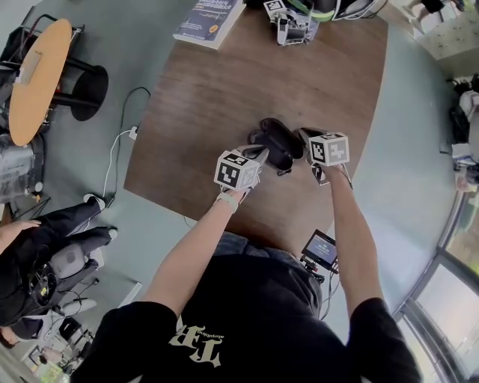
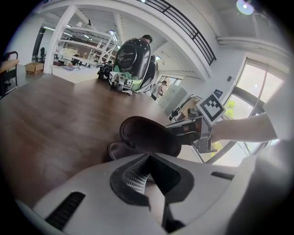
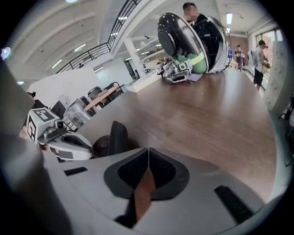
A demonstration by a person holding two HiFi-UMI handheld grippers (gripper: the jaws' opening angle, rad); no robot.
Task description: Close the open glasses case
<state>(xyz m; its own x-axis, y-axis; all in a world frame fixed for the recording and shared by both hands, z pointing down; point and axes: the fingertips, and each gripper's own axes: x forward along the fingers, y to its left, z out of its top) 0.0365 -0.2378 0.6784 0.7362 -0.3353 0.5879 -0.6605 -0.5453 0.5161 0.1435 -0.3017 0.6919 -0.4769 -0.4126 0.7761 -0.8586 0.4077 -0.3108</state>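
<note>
While you hold both tools low over the brown desk (image 1: 217,97), the glasses case (image 1: 275,142) sits open near the middle of it, between the two tools and just beyond their tips. It is dark, and its lid (image 2: 149,135) stands raised above the lower half, hollow side facing your left.

Your left hand-held gripper (image 1: 257,153) has its jaws pressed together with nothing between them; in the left gripper view the tips (image 2: 149,154) meet just short of the case. Your right hand-held gripper (image 1: 308,136) is likewise pressed together and empty, with its tips (image 3: 148,149) meeting over bare wood. From that view the case (image 3: 111,137) lies to the left of the jaws, seen edge-on, with your left tool (image 3: 64,146) just behind it.

In the left gripper view the right tool (image 2: 192,133) reaches in beside the right edge of the lid; you cannot tell from any view whether it touches.

At the far end of the desk lie a book (image 1: 210,21) and a glossy black shell (image 3: 183,39), well apart from the case.
</note>
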